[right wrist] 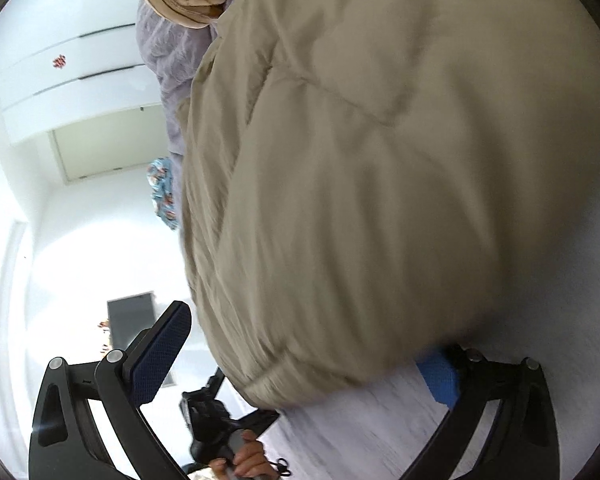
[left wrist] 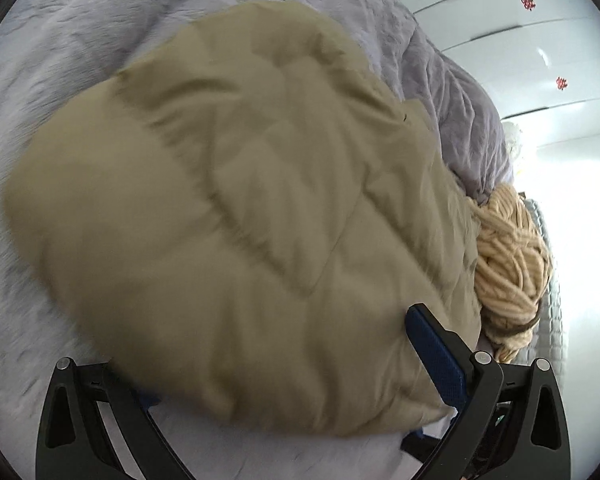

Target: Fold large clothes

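While we spread both hand-held grippers, left and right, each stood open astride the padded khaki jacket on the bed.

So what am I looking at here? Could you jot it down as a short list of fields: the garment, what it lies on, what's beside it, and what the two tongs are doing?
garment: puffy beige quilted jacket, bunched up
surface: lilac fleecy bedspread
beside it: tan chunky knit against the jacket's edge
left tongs: open, jacket hem lying between the fingers
right tongs: open wide, jacket edge between them, not pinched
background: white wardrobe doors
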`<state>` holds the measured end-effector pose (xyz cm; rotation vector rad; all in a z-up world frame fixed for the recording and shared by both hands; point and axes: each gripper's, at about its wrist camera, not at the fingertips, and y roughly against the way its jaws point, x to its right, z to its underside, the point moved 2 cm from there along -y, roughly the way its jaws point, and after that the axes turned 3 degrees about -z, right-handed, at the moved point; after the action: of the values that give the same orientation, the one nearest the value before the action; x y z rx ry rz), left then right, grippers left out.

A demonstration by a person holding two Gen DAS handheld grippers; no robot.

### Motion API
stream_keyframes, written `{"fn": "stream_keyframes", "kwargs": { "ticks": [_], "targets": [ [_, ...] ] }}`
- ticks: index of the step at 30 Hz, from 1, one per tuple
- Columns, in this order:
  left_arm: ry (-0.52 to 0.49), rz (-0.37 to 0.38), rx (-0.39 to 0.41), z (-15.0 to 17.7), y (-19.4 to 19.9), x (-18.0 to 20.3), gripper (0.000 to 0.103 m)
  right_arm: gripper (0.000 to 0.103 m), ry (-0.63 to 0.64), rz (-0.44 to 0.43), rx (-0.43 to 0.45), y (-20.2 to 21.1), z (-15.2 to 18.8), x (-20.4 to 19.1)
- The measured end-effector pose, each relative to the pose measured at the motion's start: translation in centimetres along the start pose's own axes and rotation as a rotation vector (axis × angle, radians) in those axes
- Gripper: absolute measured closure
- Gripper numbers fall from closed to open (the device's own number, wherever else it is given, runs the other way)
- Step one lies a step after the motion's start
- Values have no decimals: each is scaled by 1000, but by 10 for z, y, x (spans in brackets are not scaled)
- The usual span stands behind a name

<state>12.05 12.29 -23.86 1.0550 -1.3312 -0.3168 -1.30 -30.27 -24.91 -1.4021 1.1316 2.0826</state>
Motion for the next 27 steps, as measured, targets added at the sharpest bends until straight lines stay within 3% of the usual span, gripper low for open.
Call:
{"fn": "stream_keyframes", "kwargs": {
  "ticks": [5,6,7,8,9,10,11,14,16,22,27],
  "targets": [
    [20,-32,24,-14,-19,6,2,0,-12,-36,-2,-19,-10,0],
    [34,-36,34,-15,-19,5,8,0,-17,-33,-2,-20,-11,1],
    [36,-47,37,-17,-18,4,26,1,-21,-30,-6,-20,-10,1],
    [32,-47,33,-16,-16,1,46,9,-24,-22,-9,-19,-9,2],
    [29,-32,28,-17,-14,1,55,19,-29,-4,-15,-18,-8,4],
    [24,-14,24,-17,-11,1,68,45,-38,22,-25,-17,-7,7],
    [2,-7,25,-17,-5,4,74,56,-48,24,-32,-15,-7,9],
    [-88,-24,48,-14,8,21,80,76,-43,-6,-31,-8,-2,7],
    [-131,-19,65,-11,20,31,81,80,-21,-18,-33,-2,3,1],
    [-165,25,70,3,59,32,81,81,20,-28,-58,25,29,-6],
    [-192,29,40,34,89,16,81,81,12,-23,-80,54,65,4]
  ]
}}
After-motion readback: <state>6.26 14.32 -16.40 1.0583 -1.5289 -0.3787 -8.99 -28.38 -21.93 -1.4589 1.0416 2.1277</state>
